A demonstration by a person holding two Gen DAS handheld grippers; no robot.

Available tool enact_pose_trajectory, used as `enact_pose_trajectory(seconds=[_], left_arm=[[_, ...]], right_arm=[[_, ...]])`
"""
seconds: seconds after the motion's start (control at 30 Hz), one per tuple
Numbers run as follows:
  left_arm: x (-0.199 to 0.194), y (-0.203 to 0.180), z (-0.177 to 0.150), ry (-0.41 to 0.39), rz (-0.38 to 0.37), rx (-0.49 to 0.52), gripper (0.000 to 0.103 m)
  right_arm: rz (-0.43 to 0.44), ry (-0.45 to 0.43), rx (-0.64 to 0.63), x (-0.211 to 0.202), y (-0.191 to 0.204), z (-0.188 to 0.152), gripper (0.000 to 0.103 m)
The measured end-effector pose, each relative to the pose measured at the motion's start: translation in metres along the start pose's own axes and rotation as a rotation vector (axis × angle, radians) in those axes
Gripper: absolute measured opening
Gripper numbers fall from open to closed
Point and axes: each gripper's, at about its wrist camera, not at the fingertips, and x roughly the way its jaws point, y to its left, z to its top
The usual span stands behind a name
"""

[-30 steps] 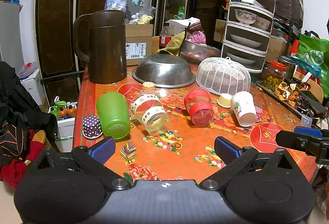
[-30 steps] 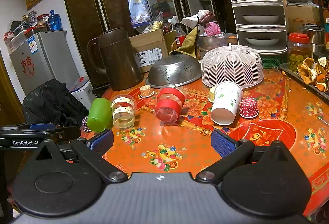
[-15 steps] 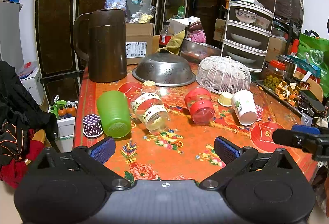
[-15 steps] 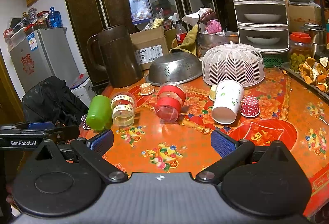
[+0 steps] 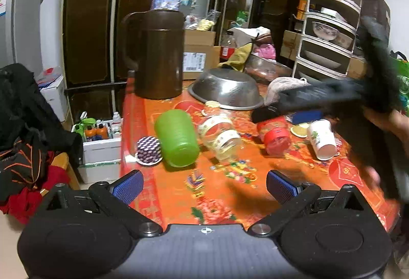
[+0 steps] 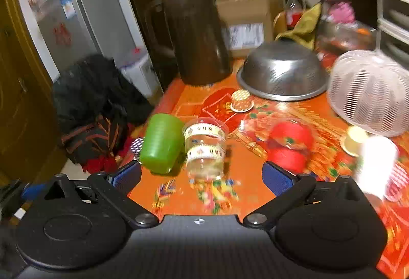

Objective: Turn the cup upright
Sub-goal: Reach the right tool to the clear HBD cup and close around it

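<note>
On the orange tabletop, four cups lie on their sides in a row: green cup, clear banded cup, red cup, and white paper cup at 3 o'clock. The right gripper has its jaws spread wide and empty, the clear banded cup framed between them at 12 o'clock. The left gripper has its jaws equally wide, holding nothing.

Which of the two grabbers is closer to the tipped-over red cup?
Right. The right gripper has the red cup just ahead of its right finger; the left gripper sits back by the table's near edge, farther from it.
</note>
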Motion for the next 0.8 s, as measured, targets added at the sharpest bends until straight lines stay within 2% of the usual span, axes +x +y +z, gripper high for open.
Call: enact_pose_trajectory(seconds=[0.13, 0.2, 0.3, 0.5, 0.57, 0.7, 0.8], left_arm=[[0.0, 0.02, -0.005, 0.007, 0.006, -0.039, 0.103], [0.0, 0.03, -0.008, 0.011, 0.009, -0.057, 0.103], [0.002, 0.043, -0.011, 0.018, 0.013, -0.084, 0.103], [0.007, 0.055, -0.014, 0.022, 0.008, -0.111, 0.103], [0.007, 0.056, -0.015, 0.025, 0.007, -0.114, 0.103], [0.007, 0.059, -0.017, 0.026, 0.01, -0.123, 0.103], [0.005, 0.06, -0.018, 0.023, 0.01, -0.13, 0.103]], right_arm=[[-0.05, 0.167, -0.032, 0.049, 0.006, 0.009, 0.085], [-0.068, 0.249, -0.031, 0.067, 0.001, 0.005, 0.081], [-0.089, 0.31, -0.042, 0.084, -0.003, 0.001, 0.079], [-0.154, 0.39, -0.074, 0.109, -0.011, 0.002, 0.079], [-0.161, 0.404, -0.084, 0.116, -0.013, 0.004, 0.075], [-0.143, 0.431, -0.05, 0.126, -0.019, 0.007, 0.06], [-0.144, 0.407, -0.038, 0.121, -0.02, 0.009, 0.059]])
